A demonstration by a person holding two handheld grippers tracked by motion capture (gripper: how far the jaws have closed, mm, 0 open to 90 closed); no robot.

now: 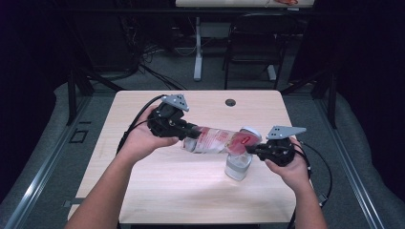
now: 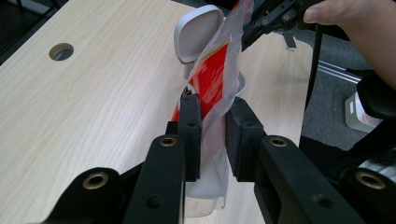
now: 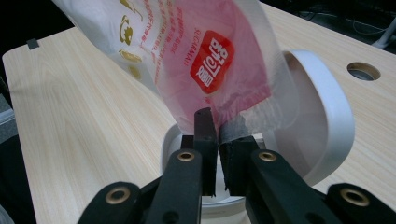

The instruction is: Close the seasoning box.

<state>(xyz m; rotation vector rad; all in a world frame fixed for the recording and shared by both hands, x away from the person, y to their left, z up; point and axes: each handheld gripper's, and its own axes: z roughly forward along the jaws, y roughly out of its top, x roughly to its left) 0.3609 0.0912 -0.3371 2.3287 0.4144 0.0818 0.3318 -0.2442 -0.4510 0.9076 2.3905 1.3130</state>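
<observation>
A clear plastic bag (image 1: pixel 217 140) with red print and white grains hangs lengthwise between my two grippers, above the table. My left gripper (image 1: pixel 184 135) is shut on its left end; in the left gripper view the jaws (image 2: pixel 212 105) squeeze the bag (image 2: pixel 212 79) from both sides. My right gripper (image 1: pixel 250 150) pinches the other end, and in the right gripper view its pads (image 3: pixel 218 121) clamp the bag's (image 3: pixel 187 56) lower edge. Below that end stands a white container (image 1: pixel 238 164) with its flip lid (image 3: pixel 322 121) swung up. The bag tilts down toward the container's mouth (image 3: pixel 170 140).
The light wooden table (image 1: pixel 191 191) has a round cable hole (image 1: pixel 230 102) near its far edge. A black chair (image 1: pixel 253 43) and a white desk leg (image 1: pixel 197 47) stand beyond the table. Cables trail from both grippers across the table's sides.
</observation>
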